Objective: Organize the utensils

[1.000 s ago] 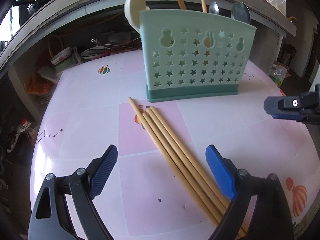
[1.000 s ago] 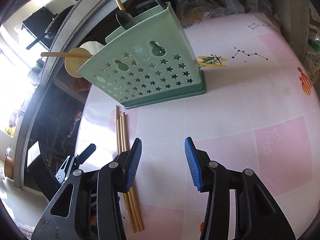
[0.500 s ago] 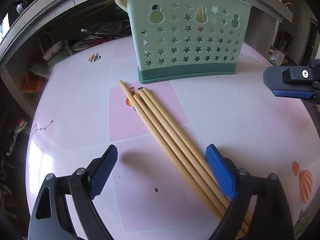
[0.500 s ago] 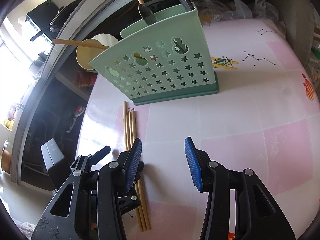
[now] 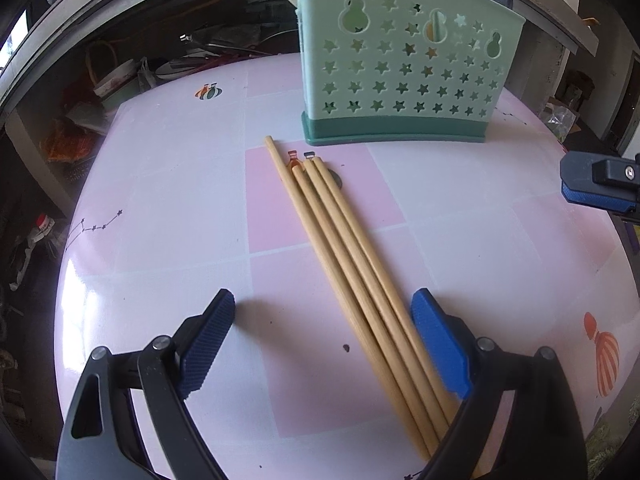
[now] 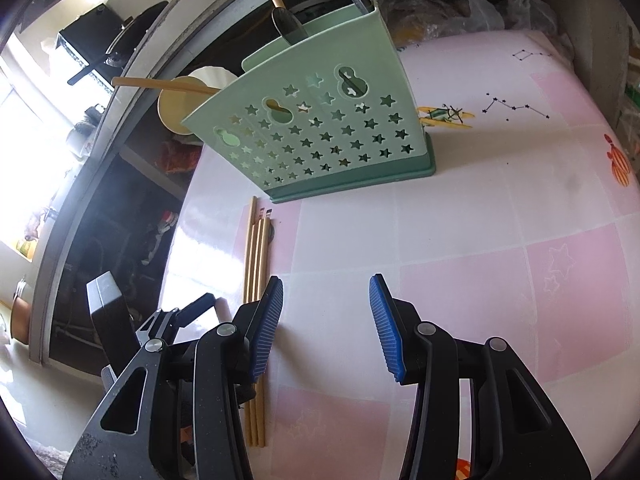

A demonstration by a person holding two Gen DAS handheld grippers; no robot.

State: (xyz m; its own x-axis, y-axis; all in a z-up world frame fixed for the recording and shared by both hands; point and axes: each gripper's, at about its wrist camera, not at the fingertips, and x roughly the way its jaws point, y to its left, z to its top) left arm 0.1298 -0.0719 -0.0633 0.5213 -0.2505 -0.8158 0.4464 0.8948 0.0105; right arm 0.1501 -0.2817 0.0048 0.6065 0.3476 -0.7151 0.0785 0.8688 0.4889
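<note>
Several wooden chopsticks (image 5: 348,256) lie side by side on the pink table, tips pointing at a mint green utensil holder (image 5: 404,76) with star holes. The holder stands upright and holds spoons and chopsticks. My left gripper (image 5: 322,340) is open, low over the table, with the chopsticks' near ends lying between its fingers, close to the right finger (image 5: 438,344). My right gripper (image 6: 326,320) is open and empty over the table, right of the chopsticks (image 6: 256,264) and in front of the holder (image 6: 320,136). Its fingertip shows in the left wrist view (image 5: 596,188).
The table (image 5: 160,184) is round with a pink and white patterned cover. Cluttered shelves (image 5: 120,80) lie beyond its far left edge. Plastic bags (image 6: 460,12) sit beyond the far edge behind the holder.
My left gripper has moved forward and down along the chopsticks, which now lie between its fingers. My right gripper has shifted a little; both stay open.
</note>
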